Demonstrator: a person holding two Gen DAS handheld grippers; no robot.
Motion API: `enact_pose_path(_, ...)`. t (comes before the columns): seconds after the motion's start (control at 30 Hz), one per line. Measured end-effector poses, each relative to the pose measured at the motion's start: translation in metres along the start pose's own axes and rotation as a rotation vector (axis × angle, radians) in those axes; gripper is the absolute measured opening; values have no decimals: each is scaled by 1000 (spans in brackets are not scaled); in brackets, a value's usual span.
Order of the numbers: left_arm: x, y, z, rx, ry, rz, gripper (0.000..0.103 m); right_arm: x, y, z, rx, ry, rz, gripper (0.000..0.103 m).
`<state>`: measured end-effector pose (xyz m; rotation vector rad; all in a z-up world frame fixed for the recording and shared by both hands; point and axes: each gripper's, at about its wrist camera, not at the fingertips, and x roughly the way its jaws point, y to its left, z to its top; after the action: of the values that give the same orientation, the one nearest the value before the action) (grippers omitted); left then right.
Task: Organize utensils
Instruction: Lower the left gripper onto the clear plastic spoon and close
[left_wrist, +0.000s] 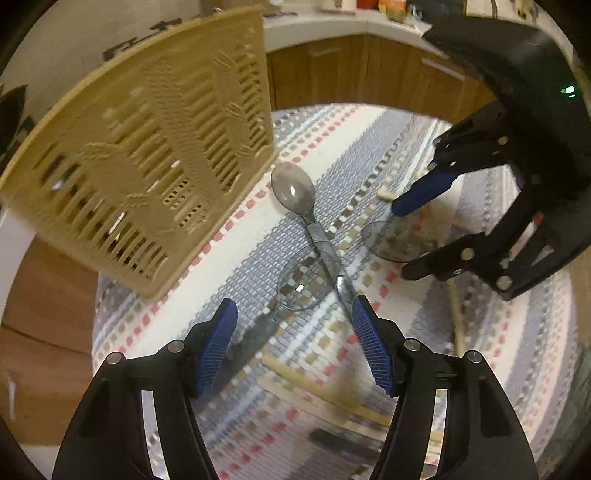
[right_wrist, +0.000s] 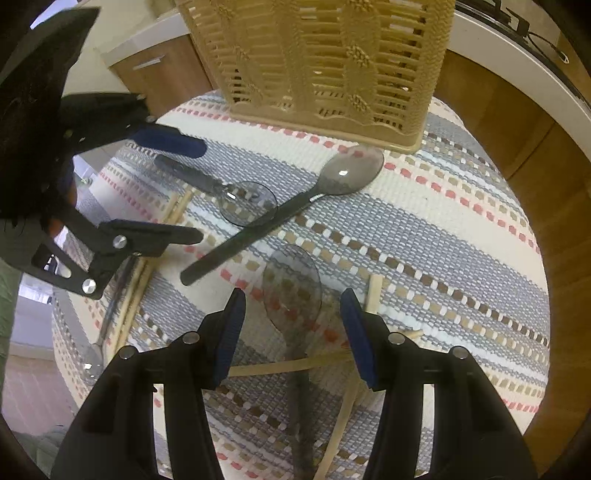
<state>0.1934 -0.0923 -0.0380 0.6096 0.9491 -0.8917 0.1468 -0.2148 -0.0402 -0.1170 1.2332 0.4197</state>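
Note:
Three smoky clear plastic spoons lie on a striped woven mat (left_wrist: 369, 147) (right_wrist: 443, 229). One spoon (left_wrist: 293, 194) (right_wrist: 351, 173) lies beside a beige slotted basket (left_wrist: 147, 155) (right_wrist: 321, 59). A second spoon (left_wrist: 299, 284) (right_wrist: 247, 203) crosses its handle. My left gripper (left_wrist: 293, 314) (right_wrist: 201, 192) is open above the second spoon. My right gripper (right_wrist: 293, 306) (left_wrist: 402, 236) is open over the third spoon (right_wrist: 291, 284) (left_wrist: 395, 240). Several wooden chopsticks (left_wrist: 325, 391) (right_wrist: 288, 365) lie scattered on the mat.
The mat covers a small round table. Wooden cabinets (left_wrist: 369, 74) and a white counter (left_wrist: 314, 26) stand behind it. A cardboard box (left_wrist: 44, 332) sits low on the left in the left wrist view.

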Motion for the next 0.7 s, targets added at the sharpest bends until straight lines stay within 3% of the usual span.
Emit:
enact_pose_path(0.23, 22, 0, 13, 8, 19, -40, 64, 5, 3, 0, -39, -9, -23, 50)
enact_pose_path(0.47, 28, 7, 19, -45, 43, -100, 52, 11, 19, 2, -69, 1, -98, 50)
enact_pose_path(0.57, 26, 12, 17, -83, 52, -116, 40, 13, 25, 4, -63, 13, -140, 42)
enact_pose_path(0.6, 25, 14, 16, -103, 55, -125, 38, 14, 28, 5, -55, 17, -140, 36)
enact_pose_path(0.7, 22, 17, 12, -141, 65, -122, 32, 15, 32, 6, -24, 35, -154, 30)
